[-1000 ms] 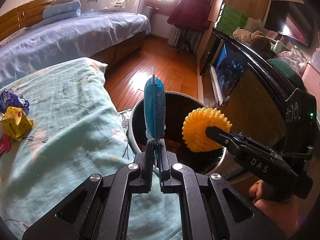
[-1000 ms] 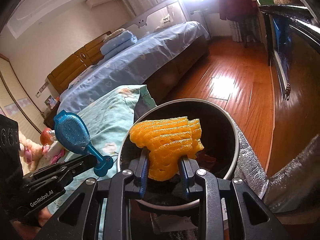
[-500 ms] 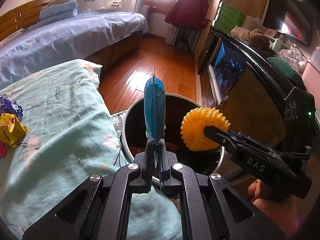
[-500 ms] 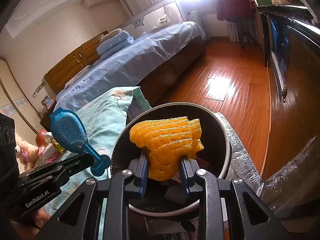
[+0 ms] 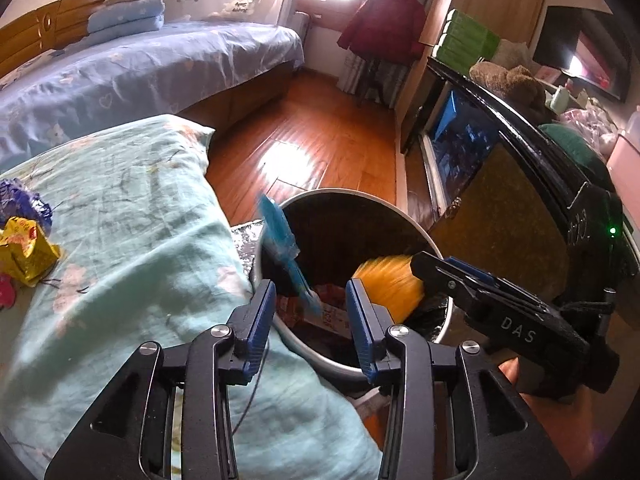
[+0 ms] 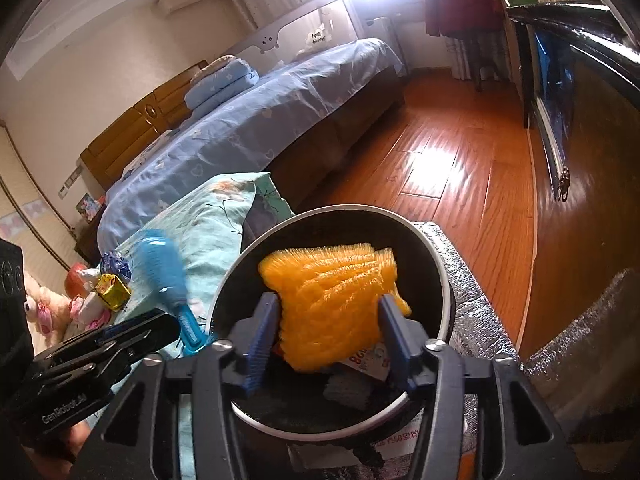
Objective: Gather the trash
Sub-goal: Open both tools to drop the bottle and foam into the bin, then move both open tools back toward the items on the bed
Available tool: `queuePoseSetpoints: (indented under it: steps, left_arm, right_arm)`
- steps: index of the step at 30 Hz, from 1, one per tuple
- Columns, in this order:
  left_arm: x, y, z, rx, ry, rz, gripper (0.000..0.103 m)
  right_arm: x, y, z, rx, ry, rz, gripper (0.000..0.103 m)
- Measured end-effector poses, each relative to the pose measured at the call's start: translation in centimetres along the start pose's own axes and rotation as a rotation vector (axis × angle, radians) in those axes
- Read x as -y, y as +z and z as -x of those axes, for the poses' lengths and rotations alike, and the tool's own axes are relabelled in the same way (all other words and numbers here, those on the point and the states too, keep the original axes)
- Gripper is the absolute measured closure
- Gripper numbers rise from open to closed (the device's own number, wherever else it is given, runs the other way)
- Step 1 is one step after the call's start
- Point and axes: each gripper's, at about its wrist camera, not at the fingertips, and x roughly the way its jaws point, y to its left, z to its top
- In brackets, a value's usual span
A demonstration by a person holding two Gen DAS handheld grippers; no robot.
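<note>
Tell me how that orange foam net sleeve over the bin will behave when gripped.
The orange foam net looks soft and very light: its open mesh probably squashes between pads. Its ribbed surface likely grips rather than slips. Dropped into the bin, it probably falls slowly without rolling far.

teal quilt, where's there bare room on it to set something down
The teal quilt is bare across its middle and far corner, between the yellow wrapper at its left edge and the bin on its right. The left edge is crowded: yellow wrapper, purple wrapper, pink scrap. Over the bin both tongs are opening.
</note>
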Motion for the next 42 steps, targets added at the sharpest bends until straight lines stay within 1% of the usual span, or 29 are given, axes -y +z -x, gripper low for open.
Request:
queuePoseSetpoints:
  steps: [1, 3, 4, 6, 9, 14, 23, 33, 42]
  left_arm:
    - [-0.1, 0.0, 0.1, 0.001, 0.0, 0.002, 0.067]
    - [-0.4, -0.2, 0.3, 0.003, 0.002, 0.01, 0.066]
    - [-0.5, -0.3, 0.4, 0.004, 0.003, 0.013, 0.065]
    - [-0.9, -0.7, 0.9, 0.011, 0.013, 0.02, 0.057]
    - [-1.7, -1.4, 1.5, 0.016, 0.022, 0.035, 0.056]
    - [-3.8, -2.5, 2.9, 0.025, 0.059, 0.071, 0.056]
    - [-9.5, -5.1, 6.2, 0.054, 0.138, 0.178, 0.052]
    - [-15.5, -8.0, 9.6, 0.084, 0.222, 0.298, 0.052]
    - [-19.2, -9.5, 11.6, 0.103, 0.279, 0.372, 0.052]
  right_arm:
    - [0.0, 0.0, 0.0, 0.0, -0.001, -0.001, 0.042]
    - [-0.1, -0.1, 0.2, 0.006, 0.001, -0.001, 0.035]
    - [-0.2, -0.2, 0.2, 0.007, 0.0, -0.001, 0.035]
    - [-0.4, -0.2, 0.4, 0.009, 0.002, 0.001, 0.033]
    - [-0.8, -0.2, 0.9, 0.022, 0.011, 0.001, 0.026]
    - [-2.2, -0.4, 1.3, 0.027, 0.031, 0.013, 0.025]
    - [-7.2, -1.8, 0.4, -0.003, 0.116, 0.062, 0.019]
    - [-13.6, -4.2, -1.0, -0.051, 0.201, 0.165, 0.019]
    - [-18.1, -5.6, -2.7, -0.086, 0.245, 0.235, 0.019]
